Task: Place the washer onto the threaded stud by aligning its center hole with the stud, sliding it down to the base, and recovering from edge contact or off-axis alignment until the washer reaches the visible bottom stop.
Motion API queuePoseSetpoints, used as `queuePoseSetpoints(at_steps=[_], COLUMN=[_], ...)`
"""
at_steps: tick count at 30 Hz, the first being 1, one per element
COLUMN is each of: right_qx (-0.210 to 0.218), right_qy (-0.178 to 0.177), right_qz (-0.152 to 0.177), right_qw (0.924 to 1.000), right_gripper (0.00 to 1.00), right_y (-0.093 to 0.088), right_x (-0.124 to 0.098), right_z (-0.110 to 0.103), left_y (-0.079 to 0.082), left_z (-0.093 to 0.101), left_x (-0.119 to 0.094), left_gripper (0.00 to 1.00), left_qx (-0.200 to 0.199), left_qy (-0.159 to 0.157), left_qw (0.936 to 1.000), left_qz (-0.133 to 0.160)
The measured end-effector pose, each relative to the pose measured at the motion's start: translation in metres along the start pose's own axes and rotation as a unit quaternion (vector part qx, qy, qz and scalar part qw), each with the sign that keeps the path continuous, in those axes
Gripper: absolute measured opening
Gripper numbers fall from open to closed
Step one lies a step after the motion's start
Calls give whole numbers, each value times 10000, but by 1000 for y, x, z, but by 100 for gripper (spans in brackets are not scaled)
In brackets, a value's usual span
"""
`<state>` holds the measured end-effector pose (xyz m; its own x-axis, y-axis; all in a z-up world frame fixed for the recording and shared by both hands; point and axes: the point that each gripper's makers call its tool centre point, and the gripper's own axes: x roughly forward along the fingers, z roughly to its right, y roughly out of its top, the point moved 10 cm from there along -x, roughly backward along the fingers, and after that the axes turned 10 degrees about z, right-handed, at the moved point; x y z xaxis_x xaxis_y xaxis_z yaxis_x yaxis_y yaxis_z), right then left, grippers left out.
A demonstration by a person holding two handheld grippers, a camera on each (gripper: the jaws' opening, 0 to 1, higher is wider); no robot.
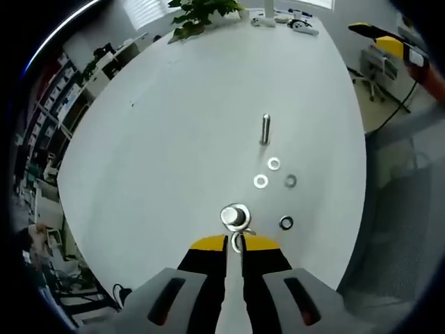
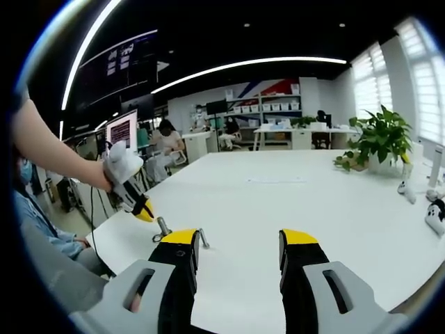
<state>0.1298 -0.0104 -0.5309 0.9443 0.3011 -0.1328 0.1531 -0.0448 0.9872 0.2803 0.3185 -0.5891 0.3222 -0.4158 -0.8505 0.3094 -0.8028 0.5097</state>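
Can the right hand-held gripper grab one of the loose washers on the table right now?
Probably not yet. The right hand-held gripper is open but held away from the washers, and the left hand-held gripper works beside them.

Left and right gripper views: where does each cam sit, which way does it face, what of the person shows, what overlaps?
Left gripper view: rides the left claw, looks down at the table: near stud, far stud, loose washers; its shut tips pinch a washer.
Right gripper view: rides the open right claw, looks level across the table toward the office; the person's arm and left claw show.
Shared: table, studs, plant.
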Motion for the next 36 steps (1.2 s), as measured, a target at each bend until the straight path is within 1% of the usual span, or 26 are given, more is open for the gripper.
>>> queuePoseSetpoints(at_steps=[5, 10, 14, 16, 17, 18, 19, 26, 29, 36], right_qx=[-4, 18, 20, 12, 13, 19, 10, 6, 6, 35], right_qy=[17, 2, 3, 6, 11, 14, 16, -7, -21, -58], right_qz=[0, -4, -3, -4, -2, -1, -5, -2, 2, 34], right_qw=[10000, 10000, 10000, 10000, 10000, 10000, 10000, 10000, 10000, 10000], right_gripper=[49, 49, 49, 49, 49, 49, 49, 49, 49, 49], right_y=[0, -1, 0, 0, 0, 0, 0, 0, 0, 1], right_x=[0, 0, 0, 0, 0, 0, 0, 0, 0, -1], right_z=[-1, 1, 0, 0, 0, 0, 0, 0, 1, 2], left_y=[-7, -16, -20, -22, -24, -24, -25, -25, -26, -28], left_z=[4, 8, 11, 14, 14, 15, 17, 18, 17, 23], left_x=[2, 8, 11, 12, 12, 13, 16, 20, 24, 28], left_gripper=[5, 6, 7, 7, 7, 7, 7, 7, 7, 8], left_qx=[-23, -144, -154, -107, 108, 182, 169, 54, 40, 16], left_qy=[-35, -124, -189, -216, -210, -233, -257, -319, -346, -411], left_qw=[9999, 9995, 9992, 9989, 9983, 9980, 9979, 9981, 9980, 9974], left_qz=[-96, -245, -328, -409, -529, -557, -574, -517, -535, -588])
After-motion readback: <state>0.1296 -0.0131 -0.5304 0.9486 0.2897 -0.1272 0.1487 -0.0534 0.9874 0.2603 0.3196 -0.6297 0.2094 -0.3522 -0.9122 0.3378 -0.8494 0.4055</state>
